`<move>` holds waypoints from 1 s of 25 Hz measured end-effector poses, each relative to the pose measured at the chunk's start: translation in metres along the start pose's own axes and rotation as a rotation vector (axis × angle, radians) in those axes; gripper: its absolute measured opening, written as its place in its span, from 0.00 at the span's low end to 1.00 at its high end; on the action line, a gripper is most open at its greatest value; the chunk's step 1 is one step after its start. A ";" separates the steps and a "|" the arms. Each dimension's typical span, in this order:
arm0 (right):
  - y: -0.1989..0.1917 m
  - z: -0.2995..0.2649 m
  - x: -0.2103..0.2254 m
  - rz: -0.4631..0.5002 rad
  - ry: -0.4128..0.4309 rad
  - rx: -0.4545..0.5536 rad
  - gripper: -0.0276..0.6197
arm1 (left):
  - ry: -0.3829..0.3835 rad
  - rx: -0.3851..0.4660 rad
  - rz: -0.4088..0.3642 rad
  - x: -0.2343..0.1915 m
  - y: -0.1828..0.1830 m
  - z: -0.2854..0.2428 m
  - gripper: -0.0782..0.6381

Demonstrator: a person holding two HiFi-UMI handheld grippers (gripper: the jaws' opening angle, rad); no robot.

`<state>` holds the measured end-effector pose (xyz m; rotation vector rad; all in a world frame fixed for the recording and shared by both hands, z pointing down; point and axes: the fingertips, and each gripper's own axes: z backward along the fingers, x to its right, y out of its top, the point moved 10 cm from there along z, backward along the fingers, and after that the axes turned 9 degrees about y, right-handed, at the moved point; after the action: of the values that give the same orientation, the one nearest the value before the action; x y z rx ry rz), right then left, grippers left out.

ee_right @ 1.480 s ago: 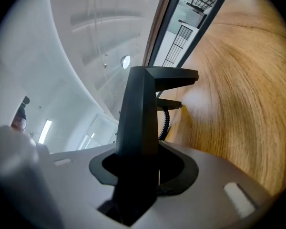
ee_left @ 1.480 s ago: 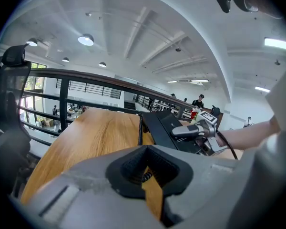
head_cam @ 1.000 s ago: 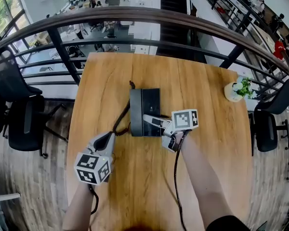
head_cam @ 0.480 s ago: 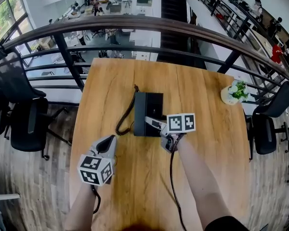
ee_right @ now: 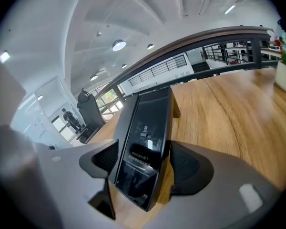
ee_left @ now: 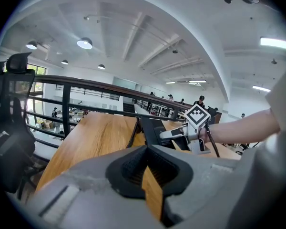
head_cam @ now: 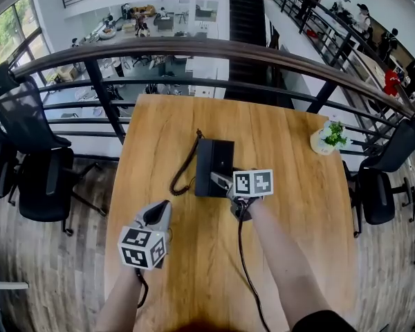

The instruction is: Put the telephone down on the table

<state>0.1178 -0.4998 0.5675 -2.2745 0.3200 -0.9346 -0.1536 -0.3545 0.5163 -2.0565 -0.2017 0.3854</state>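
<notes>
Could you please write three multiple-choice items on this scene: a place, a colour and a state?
1. Where is the potted plant?
A) at the far right corner of the table
B) on a chair
C) on the floor
2. What colour is the telephone?
A) white
B) black
C) red
3. How is the telephone placed?
A) lifted in the air
B) hung over the railing
C) lying on the table
Answers:
1 A: it stands by that corner's edge.
2 B: its casing is black.
3 C: it rests on the wood between the opening jaws of the right claw.
</notes>
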 end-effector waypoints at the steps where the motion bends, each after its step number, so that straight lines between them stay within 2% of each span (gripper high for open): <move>1: -0.002 0.004 -0.004 -0.003 -0.005 0.008 0.57 | -0.002 0.003 0.000 -0.001 0.000 0.006 0.11; 6: -0.008 0.023 -0.032 0.046 -0.036 0.024 0.57 | -0.011 0.010 -0.027 -0.006 -0.001 0.037 0.11; 9: -0.012 0.041 -0.057 0.061 -0.045 0.090 0.57 | -0.015 0.030 -0.028 -0.007 0.001 0.061 0.11; 15: -0.037 0.085 -0.110 0.081 -0.018 0.226 0.45 | -0.018 0.073 0.038 -0.007 -0.003 0.104 0.11; 20: -0.067 0.110 -0.142 0.106 -0.031 0.273 0.34 | -0.061 0.074 0.028 -0.002 -0.014 0.127 0.11; 25: -0.094 0.129 -0.172 0.150 -0.036 0.316 0.28 | -0.079 0.077 0.024 0.008 -0.026 0.156 0.11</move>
<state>0.0824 -0.2909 0.4671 -1.9476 0.2994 -0.8045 -0.2003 -0.2116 0.4667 -1.9713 -0.2069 0.4822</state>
